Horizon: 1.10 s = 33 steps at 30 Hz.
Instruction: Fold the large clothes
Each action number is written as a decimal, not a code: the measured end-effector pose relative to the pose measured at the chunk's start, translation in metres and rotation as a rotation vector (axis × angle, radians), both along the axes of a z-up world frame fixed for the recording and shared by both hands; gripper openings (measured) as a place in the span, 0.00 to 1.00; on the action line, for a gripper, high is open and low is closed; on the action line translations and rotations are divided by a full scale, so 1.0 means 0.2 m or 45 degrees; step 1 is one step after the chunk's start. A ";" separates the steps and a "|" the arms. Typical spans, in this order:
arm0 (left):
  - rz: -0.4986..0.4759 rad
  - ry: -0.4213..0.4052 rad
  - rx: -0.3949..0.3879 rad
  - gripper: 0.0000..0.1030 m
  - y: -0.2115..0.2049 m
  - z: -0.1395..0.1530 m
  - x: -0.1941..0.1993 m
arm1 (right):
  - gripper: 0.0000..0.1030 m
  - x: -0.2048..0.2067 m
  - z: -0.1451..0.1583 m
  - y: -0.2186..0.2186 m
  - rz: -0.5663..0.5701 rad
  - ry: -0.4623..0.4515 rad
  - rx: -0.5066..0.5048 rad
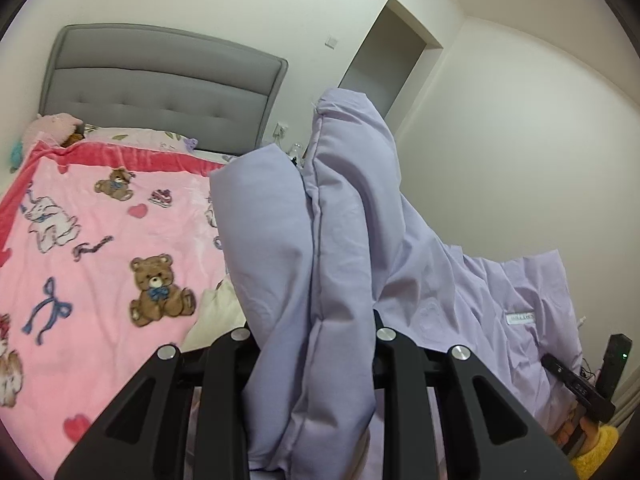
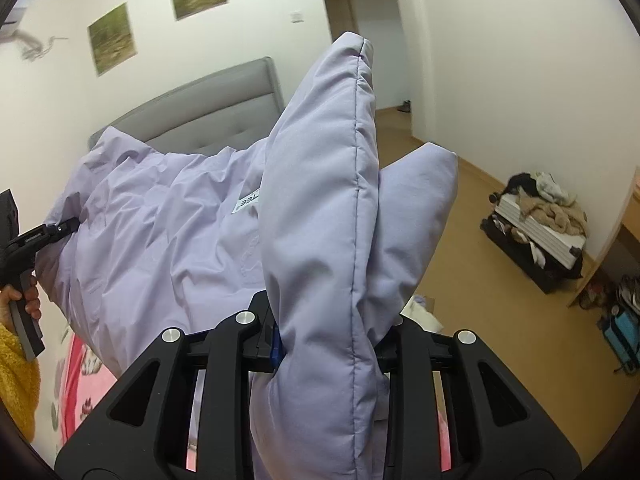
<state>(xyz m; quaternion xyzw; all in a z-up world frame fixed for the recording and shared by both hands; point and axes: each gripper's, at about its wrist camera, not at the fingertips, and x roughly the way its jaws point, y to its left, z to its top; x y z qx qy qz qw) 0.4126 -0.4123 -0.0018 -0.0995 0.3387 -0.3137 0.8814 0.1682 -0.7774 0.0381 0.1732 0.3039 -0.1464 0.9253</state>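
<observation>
1. Both tongs are clamped on cloth: the left tongs (image 1: 316, 344) pinch a thick padded bunch of the lilac coat (image 1: 460, 280), and the right tongs (image 2: 332, 344) pinch another bunch of it, seam edge standing up past the jaws. Neither is closed fully; the padding fills each gap.
2. The coat hangs in the air between the two tongs, stretched above the bed (image 1: 100, 240), over the side away from the pillow-side pink blanket border. A white label (image 2: 246, 202) shows on the spread panel between the grips.
3. In the left view the other tool shows at the lower right, held by a hand (image 1: 576, 432) in a yellow sleeve; the right view shows the matching hand (image 2: 20, 296) at its left edge.
4. Step in hand, as I judge it: the coat is lifted by two points to spread it, or to carry one edge across for a fold. No finished fold shows.
5. Next move calls for keeping both grips firm and level with each other, holding the cloth taut, then lowering it flat onto the bed so the edges line up before either side lets go.
6. Risk: the puffy cloth may slip from a pinch or land rumpled.
</observation>
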 end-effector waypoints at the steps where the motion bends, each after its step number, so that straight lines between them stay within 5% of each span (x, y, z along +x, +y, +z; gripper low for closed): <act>1: 0.004 0.011 0.016 0.24 -0.05 -0.03 0.05 | 0.25 0.03 -0.03 -0.02 -0.017 0.006 0.016; 7: 0.022 0.263 0.007 0.25 -0.25 -0.41 0.41 | 0.25 0.26 -0.31 -0.22 -0.118 0.097 0.091; 11: 0.050 0.308 0.096 0.27 -0.28 -0.66 0.54 | 0.29 0.38 -0.59 -0.37 -0.171 0.175 0.208; 16: -0.042 0.215 0.372 0.39 -0.42 -0.88 0.62 | 0.42 0.56 -0.90 -0.49 -0.174 0.329 0.238; 19: -0.073 0.287 0.412 0.49 -0.46 -0.96 0.67 | 0.50 0.63 -1.02 -0.50 -0.185 0.406 0.201; 21: -0.071 0.354 0.420 0.66 -0.45 -1.02 0.71 | 0.60 0.64 -1.11 -0.53 -0.229 0.409 0.253; 26: -0.150 0.359 0.450 0.70 -0.47 -1.01 0.75 | 0.79 0.62 -1.19 -0.57 -0.289 0.420 0.313; 31: -0.224 0.338 0.379 0.70 -0.40 -0.88 0.79 | 0.81 0.51 -1.03 -0.63 -0.320 0.336 0.395; 33: -0.243 0.259 0.397 0.72 -0.37 -0.80 0.79 | 0.91 0.44 -0.93 -0.66 -0.374 0.295 0.333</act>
